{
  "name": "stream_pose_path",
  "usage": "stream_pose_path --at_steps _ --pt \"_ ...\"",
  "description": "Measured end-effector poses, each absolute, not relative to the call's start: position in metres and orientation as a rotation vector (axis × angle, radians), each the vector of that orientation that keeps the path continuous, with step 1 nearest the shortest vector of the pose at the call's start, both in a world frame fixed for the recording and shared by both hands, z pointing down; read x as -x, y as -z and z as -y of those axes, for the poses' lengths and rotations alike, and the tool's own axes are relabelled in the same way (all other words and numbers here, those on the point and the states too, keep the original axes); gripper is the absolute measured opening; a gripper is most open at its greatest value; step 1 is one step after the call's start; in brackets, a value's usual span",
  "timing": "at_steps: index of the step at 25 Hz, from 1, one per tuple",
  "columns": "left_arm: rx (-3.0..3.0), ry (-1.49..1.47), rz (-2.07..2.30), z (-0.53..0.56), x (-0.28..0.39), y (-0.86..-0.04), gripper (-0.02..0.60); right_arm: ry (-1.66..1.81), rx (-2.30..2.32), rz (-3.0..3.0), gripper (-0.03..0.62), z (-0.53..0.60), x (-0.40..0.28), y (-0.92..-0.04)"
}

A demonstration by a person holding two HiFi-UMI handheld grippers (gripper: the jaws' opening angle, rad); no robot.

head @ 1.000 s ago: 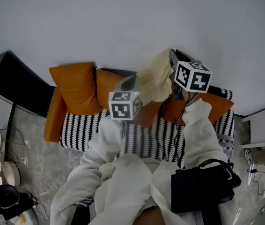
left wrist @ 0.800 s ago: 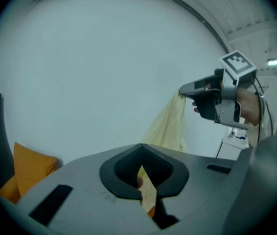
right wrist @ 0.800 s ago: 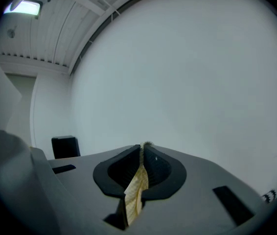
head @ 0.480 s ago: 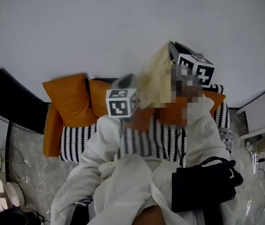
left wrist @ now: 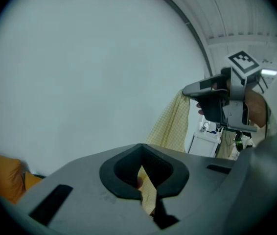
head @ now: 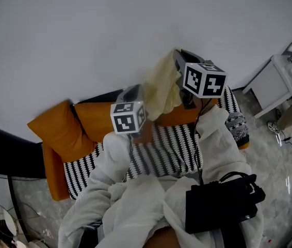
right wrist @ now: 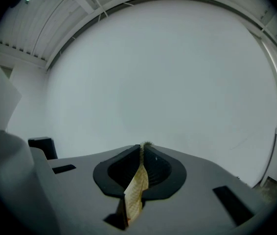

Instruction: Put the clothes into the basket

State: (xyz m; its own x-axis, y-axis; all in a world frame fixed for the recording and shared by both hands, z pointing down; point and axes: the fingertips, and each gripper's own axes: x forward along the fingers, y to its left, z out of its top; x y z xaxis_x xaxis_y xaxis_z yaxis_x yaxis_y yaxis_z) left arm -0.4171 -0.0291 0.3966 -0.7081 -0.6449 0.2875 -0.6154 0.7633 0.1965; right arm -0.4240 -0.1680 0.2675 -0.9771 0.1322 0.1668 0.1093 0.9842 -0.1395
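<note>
A pale yellow checked cloth [head: 161,87] hangs in the air over the striped sofa [head: 169,149]. My right gripper [head: 178,60] is shut on its top edge; in the right gripper view a strip of the cloth [right wrist: 136,190] sits pinched between the jaws [right wrist: 142,146]. My left gripper [head: 134,92] is lower and to the left, at the cloth's lower edge. Its jaws [left wrist: 141,147] meet at the tips with a sliver of yellow cloth [left wrist: 147,187] between them. The left gripper view also shows the cloth [left wrist: 173,121] draping down from the right gripper [left wrist: 190,91]. No basket is in view.
Orange cushions [head: 58,130] lie along the sofa's back at the left. A black bag [head: 221,203] hangs at the person's right side. A white cabinet [head: 282,79] stands at the far right, a dark panel [head: 1,154] at the left. The white wall is behind.
Both grippers have moved together with the cloth, the right one a little higher. The head view has swung to the right, so the sofa looks tilted and more of the white cabinet shows.
</note>
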Motion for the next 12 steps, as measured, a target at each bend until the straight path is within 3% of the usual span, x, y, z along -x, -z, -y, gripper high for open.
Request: stream_pose_path --at_steps 12 --pt "-1.310 0.057 2.388 0.170 0.352 -0.419 0.000 -0.270 -0.195 2.908 0.038 0.287 0.314 -0.303"
